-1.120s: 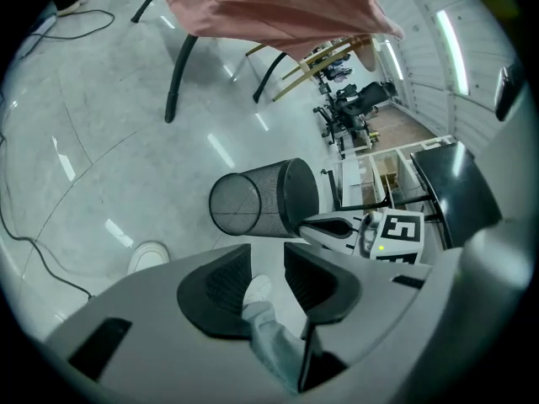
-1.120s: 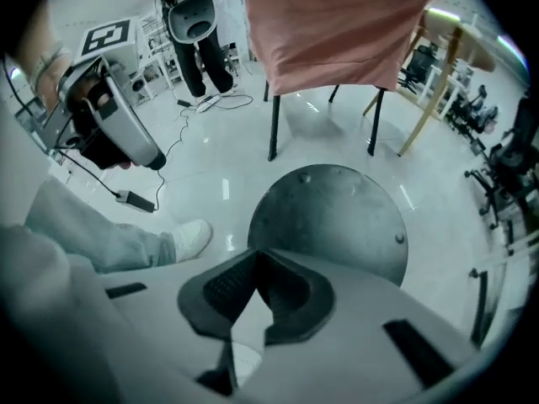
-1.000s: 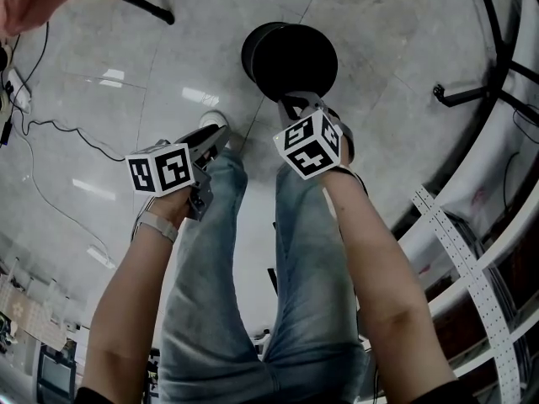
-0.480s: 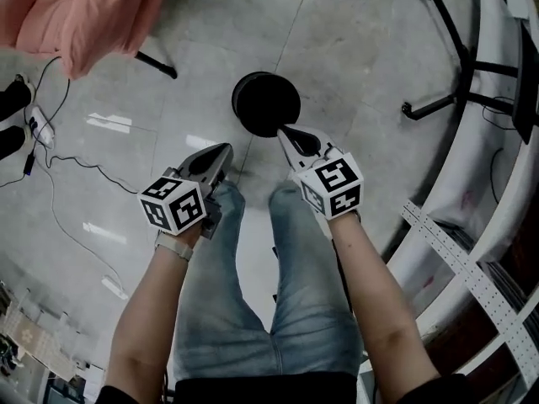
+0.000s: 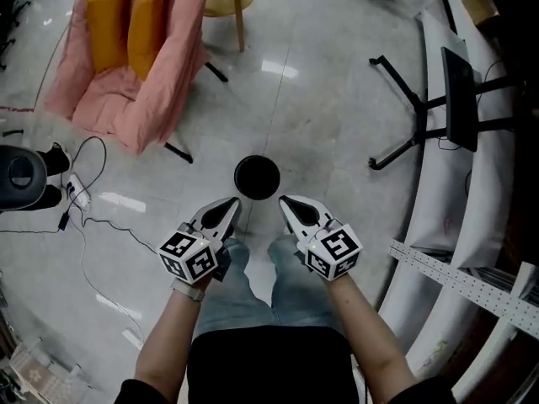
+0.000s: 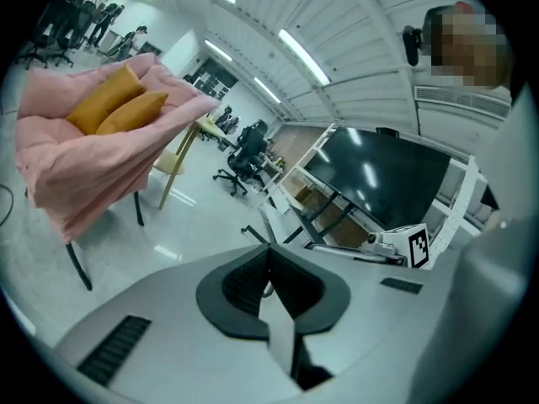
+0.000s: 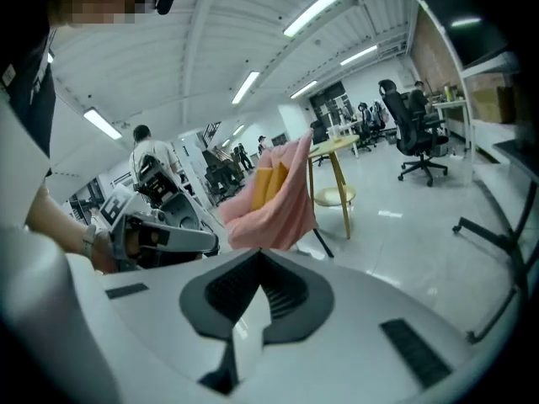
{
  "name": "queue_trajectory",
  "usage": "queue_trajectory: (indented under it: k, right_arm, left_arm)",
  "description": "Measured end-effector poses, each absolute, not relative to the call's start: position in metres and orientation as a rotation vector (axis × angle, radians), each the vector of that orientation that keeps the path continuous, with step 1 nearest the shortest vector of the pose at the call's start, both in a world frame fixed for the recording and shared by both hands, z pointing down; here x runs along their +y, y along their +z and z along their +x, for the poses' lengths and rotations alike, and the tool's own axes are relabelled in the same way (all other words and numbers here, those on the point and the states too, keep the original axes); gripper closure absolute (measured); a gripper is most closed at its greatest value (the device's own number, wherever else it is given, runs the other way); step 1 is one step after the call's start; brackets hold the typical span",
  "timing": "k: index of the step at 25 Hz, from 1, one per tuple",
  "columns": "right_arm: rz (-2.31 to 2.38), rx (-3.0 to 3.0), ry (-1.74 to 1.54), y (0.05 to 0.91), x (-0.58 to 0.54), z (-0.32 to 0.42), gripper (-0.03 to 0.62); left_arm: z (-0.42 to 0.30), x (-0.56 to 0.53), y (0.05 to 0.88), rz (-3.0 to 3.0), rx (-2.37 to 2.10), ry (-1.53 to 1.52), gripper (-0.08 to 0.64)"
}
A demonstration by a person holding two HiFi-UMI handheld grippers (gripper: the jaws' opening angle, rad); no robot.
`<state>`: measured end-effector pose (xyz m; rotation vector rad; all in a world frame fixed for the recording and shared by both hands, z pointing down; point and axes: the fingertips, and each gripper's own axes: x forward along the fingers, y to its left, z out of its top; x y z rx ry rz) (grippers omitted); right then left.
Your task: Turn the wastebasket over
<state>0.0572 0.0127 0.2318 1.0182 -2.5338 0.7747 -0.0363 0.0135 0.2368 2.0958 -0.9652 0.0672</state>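
the wastebasket stands alone on the floor just ahead of the person's legs. from straight above it shows only as a black round, so i cannot tell whether its mouth or its base faces up. the left gripper and right gripper hang side by side above it, pointing forward and a little down, neither touching it. both have their jaws pressed together on nothing, which reads as hands at rest: the turn is either done or not begun.
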Motion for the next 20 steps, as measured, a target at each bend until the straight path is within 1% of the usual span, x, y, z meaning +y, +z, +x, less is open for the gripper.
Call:
queue_trajectory:
  k: [9,15,20]
  right_arm:
    - [1.095,-2.690,0.613,0.055,0.021,0.065,0.583]
    - [1.123,-2.802,0.505,-0.029,0.022,0.065,0.583]
    - [1.129,-2.846,0.420,-0.060,0.022,0.064,0.584]
  left_arm:
    - [-0.003,0.013,0.058,2.426,-0.918,0.132,0.546]
    - [0.006,0.017,-0.012,2.492,-0.887,0.043,0.546]
    - [0.009,0.013,-0.043,2.523,-0.908,-0.042,0.546]
